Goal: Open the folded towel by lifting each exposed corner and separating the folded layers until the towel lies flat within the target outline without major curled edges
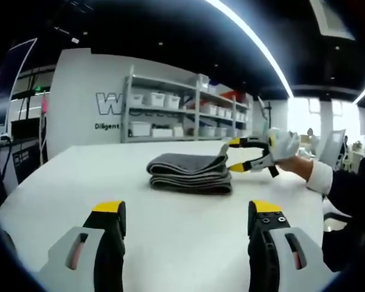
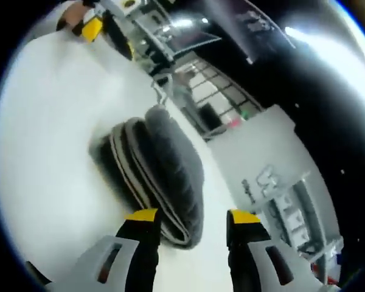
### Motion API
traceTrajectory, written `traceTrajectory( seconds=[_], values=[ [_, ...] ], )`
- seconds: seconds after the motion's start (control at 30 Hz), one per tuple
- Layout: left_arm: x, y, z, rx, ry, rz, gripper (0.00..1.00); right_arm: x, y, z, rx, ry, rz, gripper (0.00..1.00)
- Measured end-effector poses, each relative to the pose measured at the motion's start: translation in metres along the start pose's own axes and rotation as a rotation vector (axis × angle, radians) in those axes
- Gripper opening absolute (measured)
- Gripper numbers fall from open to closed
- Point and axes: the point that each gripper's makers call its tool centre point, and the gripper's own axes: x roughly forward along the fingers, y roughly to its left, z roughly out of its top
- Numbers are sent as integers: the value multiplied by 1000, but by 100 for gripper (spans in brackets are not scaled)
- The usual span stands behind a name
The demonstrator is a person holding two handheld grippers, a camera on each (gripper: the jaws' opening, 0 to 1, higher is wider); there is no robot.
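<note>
the folded grey towel (image 1: 190, 172) lies mid-tabletop (image 1: 79, 182), its long axis across the left gripper view, far side hidden. the right claw (image 1: 236, 154) gapes at its right end, one fingertip blurred; the left claw (image 1: 187, 214) hangs open, well short.

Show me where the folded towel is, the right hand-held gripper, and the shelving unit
folded towel (image 1: 190, 173): left gripper view, front folded edge.
right hand-held gripper (image 1: 231, 154): left gripper view, between its fingertips.
shelving unit (image 1: 170, 106): left gripper view, middle shelf.

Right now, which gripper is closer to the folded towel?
Right. The right gripper sits at the towel's edge, jaws open; the left gripper hangs back over the table.
</note>
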Motion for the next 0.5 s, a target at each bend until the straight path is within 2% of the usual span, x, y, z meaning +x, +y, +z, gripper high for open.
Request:
traceTrajectory(
  seconds=[0.17,0.33,0.5],
  values=[
    [2,2,0,0,3,-1,81,3,3,3,-70,-1,-13,38],
    [3,2,0,-4,1,-4,81,6,2,2,-101,1,-26,36],
    [6,0,0,0,4,-10,81,9,7,7,-152,-10,-27,30]
  ],
)
